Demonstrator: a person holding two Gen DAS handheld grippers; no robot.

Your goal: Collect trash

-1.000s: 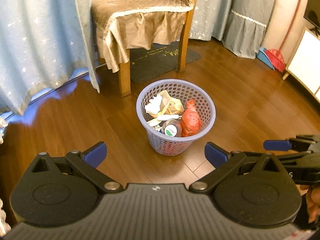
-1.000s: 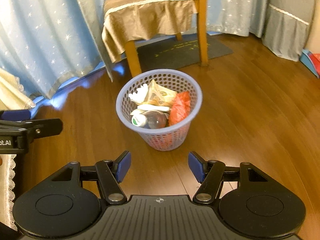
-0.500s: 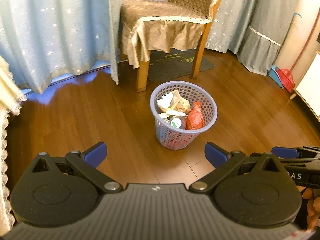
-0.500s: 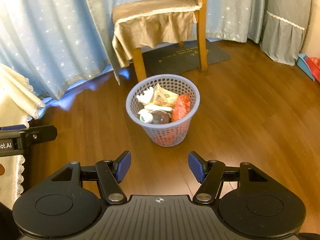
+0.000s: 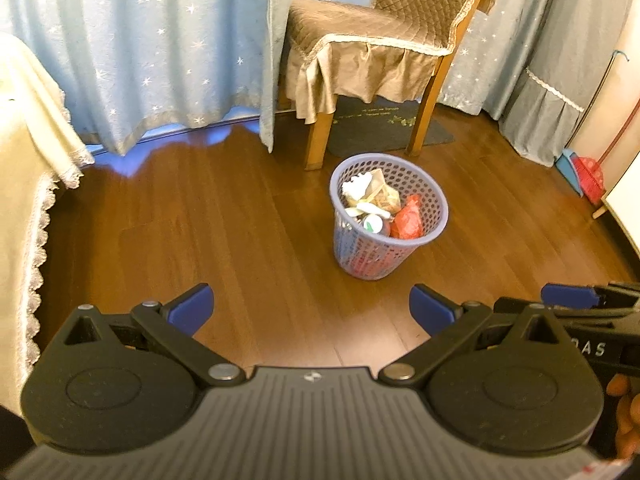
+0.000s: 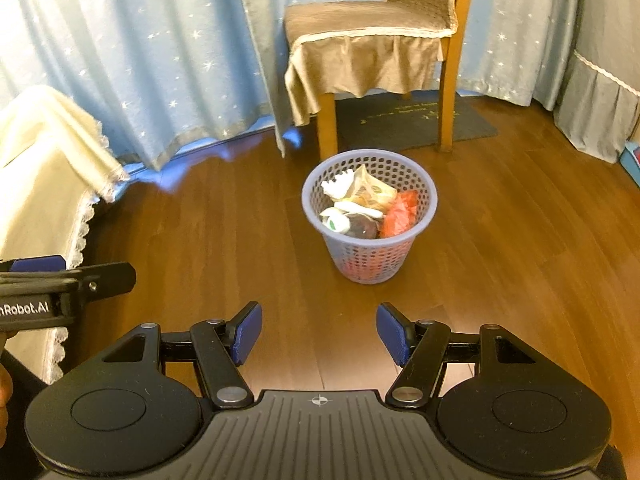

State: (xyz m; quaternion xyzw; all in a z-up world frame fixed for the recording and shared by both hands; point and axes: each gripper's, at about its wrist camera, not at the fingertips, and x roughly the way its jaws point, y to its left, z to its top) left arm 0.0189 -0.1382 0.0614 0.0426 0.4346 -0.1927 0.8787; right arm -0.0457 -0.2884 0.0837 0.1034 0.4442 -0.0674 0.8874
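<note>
Floorboards point(image 5: 224, 220) of dark wood fill most of both views and appear bare of loose litter. Pale blue curtains point(image 5: 160, 48) hang across the top of the frame, and a cream cloth with a lace edge point(image 5: 28, 168) drapes down the left edge. A chair point(image 5: 372, 48) under a tan cover is seen at upper centre, with a dark mat point(image 5: 384, 128) beneath it. A red broom and blue dustpan point(image 5: 584, 172) are propped at the right edge of the left wrist view.

The lavender mesh basket point(image 5: 384, 252) stands upright on the floor just in front of the chair legs, right of centre in the left wrist view and close to centre in the right wrist view. It is already filled with trash: white crumpled paper point(image 6: 338, 185), a yellowish wrapper point(image 6: 370, 192), a red bag point(image 6: 398, 214) and a bottle point(image 6: 362, 228).

The left gripper point(image 5: 310, 308) is held with its fingers wide and nothing between them; the right gripper point(image 6: 318, 332) is likewise spread and empty. The basket lies ahead of and below both pairs of fingers, well apart from them. It is lined up more squarely with the right fingers, so the right hand is judged better placed to reach it. Collection looks largely done, as nothing loose is visible to pick up.
</note>
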